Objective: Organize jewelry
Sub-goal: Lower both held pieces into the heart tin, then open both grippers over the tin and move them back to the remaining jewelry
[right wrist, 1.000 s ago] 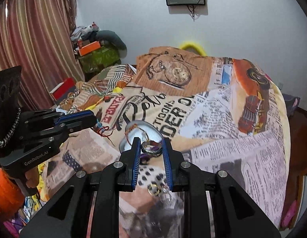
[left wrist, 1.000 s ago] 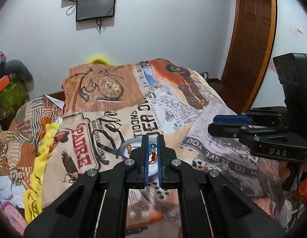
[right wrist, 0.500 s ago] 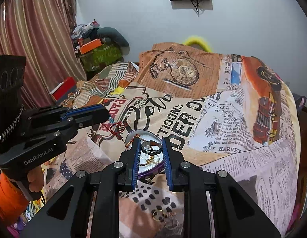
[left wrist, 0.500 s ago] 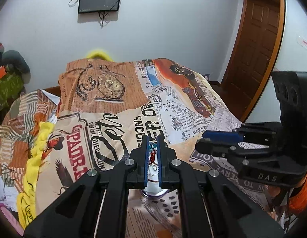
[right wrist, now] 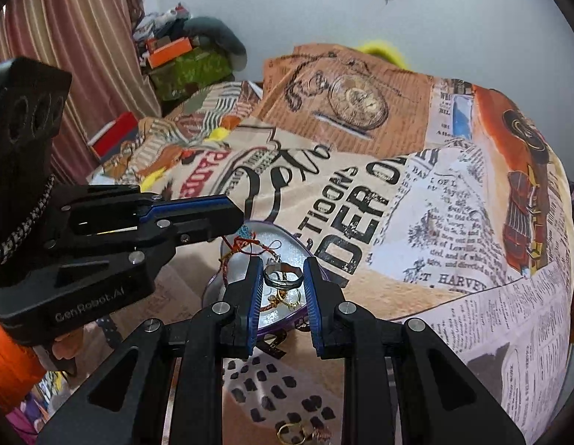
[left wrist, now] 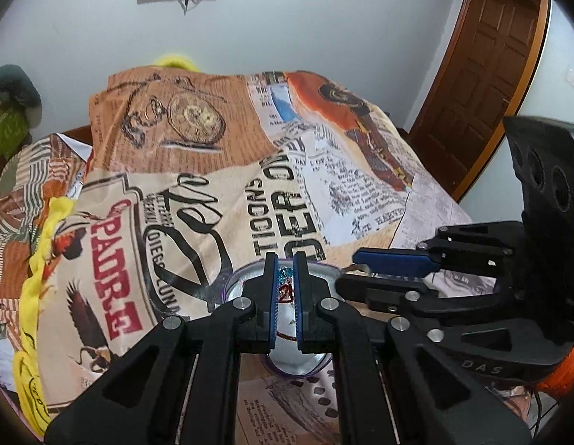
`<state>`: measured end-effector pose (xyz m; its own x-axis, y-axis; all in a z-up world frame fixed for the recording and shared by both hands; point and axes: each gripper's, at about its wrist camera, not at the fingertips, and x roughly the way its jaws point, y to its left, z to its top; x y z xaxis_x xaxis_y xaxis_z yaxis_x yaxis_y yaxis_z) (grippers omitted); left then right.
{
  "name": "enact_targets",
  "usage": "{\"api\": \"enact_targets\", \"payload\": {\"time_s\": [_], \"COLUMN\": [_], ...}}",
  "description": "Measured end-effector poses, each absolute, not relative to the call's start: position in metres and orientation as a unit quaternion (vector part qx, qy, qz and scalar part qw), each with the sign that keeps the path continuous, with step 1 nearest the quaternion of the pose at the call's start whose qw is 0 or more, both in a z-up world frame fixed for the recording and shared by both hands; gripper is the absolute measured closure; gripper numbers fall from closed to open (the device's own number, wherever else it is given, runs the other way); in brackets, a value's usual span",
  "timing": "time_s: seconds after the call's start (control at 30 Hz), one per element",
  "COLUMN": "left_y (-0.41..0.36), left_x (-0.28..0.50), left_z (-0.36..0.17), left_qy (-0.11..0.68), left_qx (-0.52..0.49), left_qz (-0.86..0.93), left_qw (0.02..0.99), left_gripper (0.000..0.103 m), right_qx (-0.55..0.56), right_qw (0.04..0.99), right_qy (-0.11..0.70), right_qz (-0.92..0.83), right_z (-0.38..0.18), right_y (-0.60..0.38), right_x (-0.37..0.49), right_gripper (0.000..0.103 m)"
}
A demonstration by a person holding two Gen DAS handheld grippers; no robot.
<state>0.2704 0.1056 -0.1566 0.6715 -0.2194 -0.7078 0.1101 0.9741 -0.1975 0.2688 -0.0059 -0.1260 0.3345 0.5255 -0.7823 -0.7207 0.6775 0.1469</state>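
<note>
A silver tray with a purple rim [left wrist: 246, 272] [right wrist: 287, 237] lies on the printed bedspread. My left gripper [left wrist: 285, 272] is shut on a red thread bracelet with blue beads [left wrist: 285, 283], held over the tray; the bracelet also shows in the right wrist view [right wrist: 246, 243]. My right gripper [right wrist: 283, 278] is shut on a dark metal ring [right wrist: 283, 278], held just above the tray. Gold pieces [right wrist: 283, 298] lie in the tray below it. The two grippers are close together over the tray.
More small gold jewelry [right wrist: 301, 434] lies on the bedspread near my right gripper's base. A yellow cloth [left wrist: 35, 278] runs along the bed's left side. A wooden door [left wrist: 483, 59] stands at the right, clutter and a curtain [right wrist: 64, 37] at the left.
Both grippers have moved forward and down over the tray, each still holding its piece. The loose gold jewelry has slid back toward the lower edge of the right wrist view.
</note>
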Motion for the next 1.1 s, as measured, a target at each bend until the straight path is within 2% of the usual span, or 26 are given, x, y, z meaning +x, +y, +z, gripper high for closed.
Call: {"api": "enact_targets", "payload": {"time_s": [0.43, 0.6, 0.67, 0.7, 0.77, 0.9, 0.97, 1.1], "left_y": [0.104, 0.112, 0.115, 0.116, 0.118, 0.118, 0.117, 0.113], "left_x": [0.261, 0.254, 0.252, 0.250, 0.246, 0.240, 0.236, 0.228], "left_z": [-0.160, -0.156, -0.154, -0.153, -0.150, -0.146, -0.144, -0.136], "left_qy": [0.404, 0.398, 0.394, 0.392, 0.387, 0.388, 0.387, 0.385], "left_qx": [-0.048, -0.051, -0.051, -0.050, -0.047, -0.041, -0.038, -0.033], "left_qz": [-0.075, -0.053, -0.044, -0.040, -0.033, -0.023, -0.022, -0.023], "left_qw": [0.911, 0.914, 0.916, 0.918, 0.920, 0.921, 0.921, 0.922], "left_gripper": [0.096, 0.087, 0.074, 0.072, 0.071, 0.068, 0.064, 0.064], "right_qx": [-0.149, -0.160, -0.166, -0.170, -0.179, -0.184, -0.181, -0.171], "right_qw": [0.801, 0.801, 0.801, 0.801, 0.804, 0.814, 0.819, 0.826], "right_qy": [0.448, 0.444, 0.443, 0.442, 0.440, 0.428, 0.421, 0.413], "right_qz": [0.369, 0.369, 0.367, 0.365, 0.358, 0.348, 0.345, 0.343], "right_z": [-0.147, -0.149, -0.149, -0.149, -0.148, -0.140, -0.134, -0.119], "right_y": [0.011, 0.015, 0.016, 0.017, 0.018, 0.014, 0.009, 0.000], "right_x": [0.282, 0.280, 0.279, 0.278, 0.277, 0.273, 0.270, 0.264], "right_gripper": [0.083, 0.083, 0.083, 0.082, 0.079, 0.064, 0.063, 0.063]}}
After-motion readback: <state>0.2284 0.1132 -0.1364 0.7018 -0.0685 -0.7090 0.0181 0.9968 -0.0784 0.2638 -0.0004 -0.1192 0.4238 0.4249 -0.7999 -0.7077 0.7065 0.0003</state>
